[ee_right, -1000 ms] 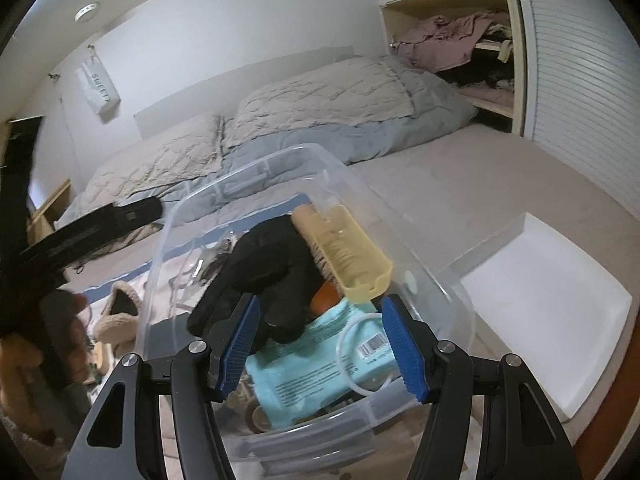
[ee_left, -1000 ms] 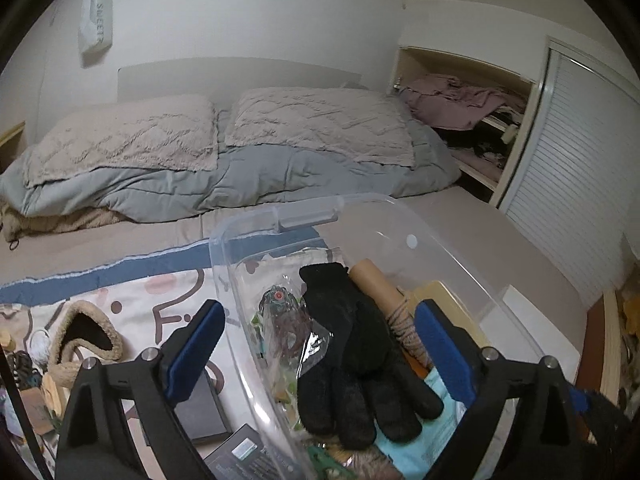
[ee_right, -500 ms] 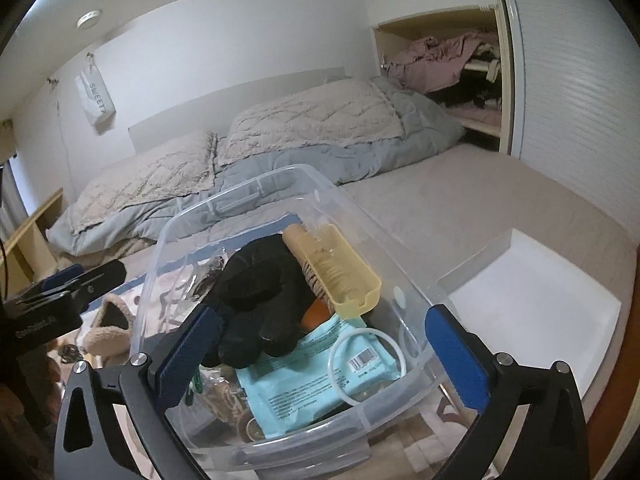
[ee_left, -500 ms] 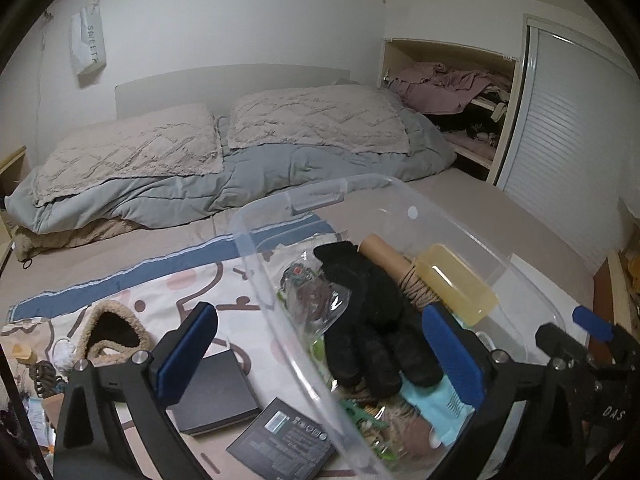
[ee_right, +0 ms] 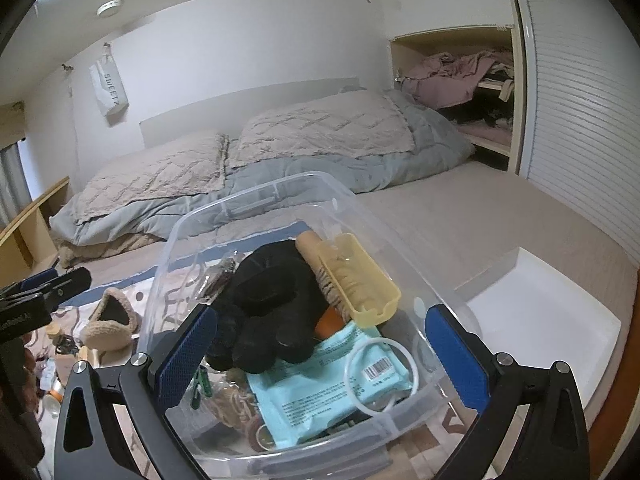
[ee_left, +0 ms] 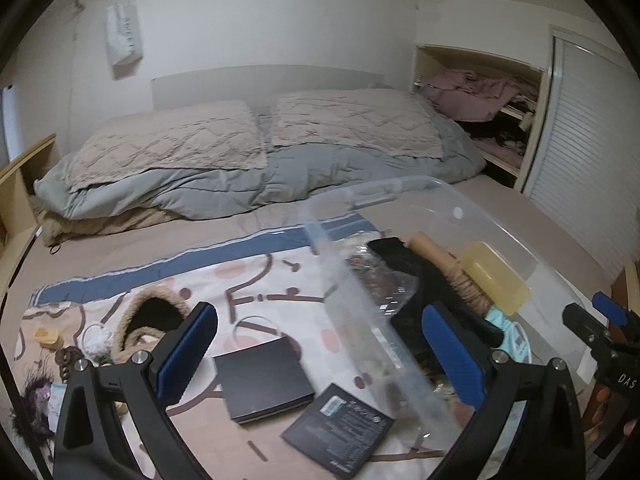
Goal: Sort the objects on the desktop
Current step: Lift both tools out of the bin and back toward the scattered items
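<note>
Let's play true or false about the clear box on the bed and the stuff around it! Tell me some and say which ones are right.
1. A black glove lies inside the clear plastic bin. True.
2. The yellow case sits outside the bin, on the blanket. False: it rests inside the bin, beside the glove.
3. The right tongs are open and hold nothing. True.
4. Two dark flat boxes lie on the patterned blanket, outside the bin. True.
5. The fuzzy slipper is in the bin. False: it lies on the blanket, to the bin's left.
</note>
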`<state>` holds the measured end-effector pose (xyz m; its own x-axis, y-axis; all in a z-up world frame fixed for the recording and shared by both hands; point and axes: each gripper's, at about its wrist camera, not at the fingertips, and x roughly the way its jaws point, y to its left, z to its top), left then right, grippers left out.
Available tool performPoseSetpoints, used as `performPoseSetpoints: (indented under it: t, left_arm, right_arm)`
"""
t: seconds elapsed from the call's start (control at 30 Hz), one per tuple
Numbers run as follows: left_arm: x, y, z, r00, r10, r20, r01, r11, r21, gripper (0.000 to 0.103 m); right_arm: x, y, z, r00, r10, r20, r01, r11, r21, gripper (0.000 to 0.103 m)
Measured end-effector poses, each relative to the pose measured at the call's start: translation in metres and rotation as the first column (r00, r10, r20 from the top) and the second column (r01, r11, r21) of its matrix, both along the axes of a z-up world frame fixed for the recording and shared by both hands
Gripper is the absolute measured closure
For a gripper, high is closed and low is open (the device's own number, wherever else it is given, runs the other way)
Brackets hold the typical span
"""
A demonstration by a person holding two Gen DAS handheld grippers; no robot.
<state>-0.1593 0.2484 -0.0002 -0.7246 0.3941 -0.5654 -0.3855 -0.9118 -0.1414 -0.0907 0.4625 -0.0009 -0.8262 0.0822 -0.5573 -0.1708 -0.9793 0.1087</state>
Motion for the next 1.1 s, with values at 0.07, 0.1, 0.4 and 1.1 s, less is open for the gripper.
performPoseSetpoints:
  t: [0.07,0.1,0.4,1.1]
  left_arm:
    - [-0.002,-0.012,-0.002,1.000,0.018,-0.001,-0.018,1.000,0.000,0.000]
    - [-0.003,-0.021,-0.004,0.999,0.036,-0.003,-0.036,0.999,-0.002,0.000]
    - [-0.008,-0.092,-0.017,0.987,0.158,0.008,-0.158,0.987,-0.017,0.000]
    - [0.005,-0.260,-0.033,0.904,0.427,-0.022,-0.427,0.904,-0.011,0.000]
  right_arm:
    - [-0.002,-0.004,-0.001,1.000,0.007,0.001,-0.007,1.000,0.006,0.000]
    - [-0.003,-0.005,-0.001,1.000,0.009,0.002,-0.009,1.000,0.008,0.000]
    - [-0.014,-0.032,0.000,0.999,0.050,0.003,-0.050,0.999,-0.002,0.000]
    - [-0.033,-0.143,0.004,0.973,0.229,-0.038,-0.229,0.973,-0.003,0.000]
